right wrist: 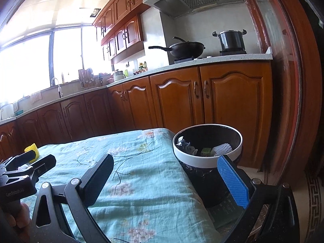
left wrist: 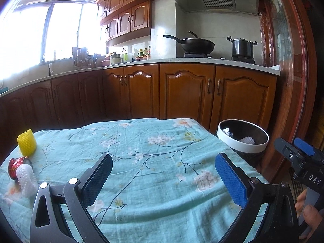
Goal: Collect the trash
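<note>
On the teal floral cloth (left wrist: pixel 154 162) at the left lie a yellow foam net sleeve (left wrist: pixel 26 143), a crushed red can (left wrist: pixel 17 165) and a white foam net (left wrist: pixel 26 179). My left gripper (left wrist: pixel 164 176) is open and empty over the cloth's middle, right of these. The black trash bin with a white rim (right wrist: pixel 207 158) stands off the table's right edge and holds crumpled paper, a green piece and a white foam net (right wrist: pixel 222 147). My right gripper (right wrist: pixel 166 178) is open and empty, near the bin's front. The bin also shows in the left wrist view (left wrist: pixel 243 141).
Wooden kitchen cabinets (left wrist: pixel 182 93) run behind the table, with a wok (left wrist: pixel 197 45) and a pot (left wrist: pixel 242 48) on the stove. A wooden door frame (left wrist: pixel 293 81) stands at the right. The yellow sleeve also shows in the right wrist view (right wrist: pixel 32 148).
</note>
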Available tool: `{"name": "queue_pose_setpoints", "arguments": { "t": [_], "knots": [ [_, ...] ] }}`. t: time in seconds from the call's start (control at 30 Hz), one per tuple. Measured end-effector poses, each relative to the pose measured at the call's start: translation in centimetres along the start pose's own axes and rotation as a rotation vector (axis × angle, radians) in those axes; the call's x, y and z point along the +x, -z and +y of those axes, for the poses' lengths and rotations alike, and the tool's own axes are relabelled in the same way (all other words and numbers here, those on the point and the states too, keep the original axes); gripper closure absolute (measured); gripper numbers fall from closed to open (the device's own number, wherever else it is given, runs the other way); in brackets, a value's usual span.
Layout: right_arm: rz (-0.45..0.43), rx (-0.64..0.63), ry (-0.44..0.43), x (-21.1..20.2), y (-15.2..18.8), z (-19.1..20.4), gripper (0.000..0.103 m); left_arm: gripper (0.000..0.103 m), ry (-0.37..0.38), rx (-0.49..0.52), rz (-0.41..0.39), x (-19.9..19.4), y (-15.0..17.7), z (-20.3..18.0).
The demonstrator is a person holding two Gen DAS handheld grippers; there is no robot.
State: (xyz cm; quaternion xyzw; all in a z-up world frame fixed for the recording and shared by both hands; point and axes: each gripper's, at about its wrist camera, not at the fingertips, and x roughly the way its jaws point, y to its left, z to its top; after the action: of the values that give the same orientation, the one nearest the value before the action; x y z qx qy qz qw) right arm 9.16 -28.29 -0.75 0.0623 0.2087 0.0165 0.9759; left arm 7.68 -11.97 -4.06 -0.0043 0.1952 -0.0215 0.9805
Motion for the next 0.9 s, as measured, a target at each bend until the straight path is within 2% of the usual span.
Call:
{"name": "queue_pose_setpoints", "arguments": {
  "t": [0.9],
  "knots": [
    [-0.030, 0.010, -0.005, -0.8, -0.3, 0.2, 0.000, 0.002, 0.030, 0.022, -0.020, 0.5, 0.3, 1.1]
  ]
}}
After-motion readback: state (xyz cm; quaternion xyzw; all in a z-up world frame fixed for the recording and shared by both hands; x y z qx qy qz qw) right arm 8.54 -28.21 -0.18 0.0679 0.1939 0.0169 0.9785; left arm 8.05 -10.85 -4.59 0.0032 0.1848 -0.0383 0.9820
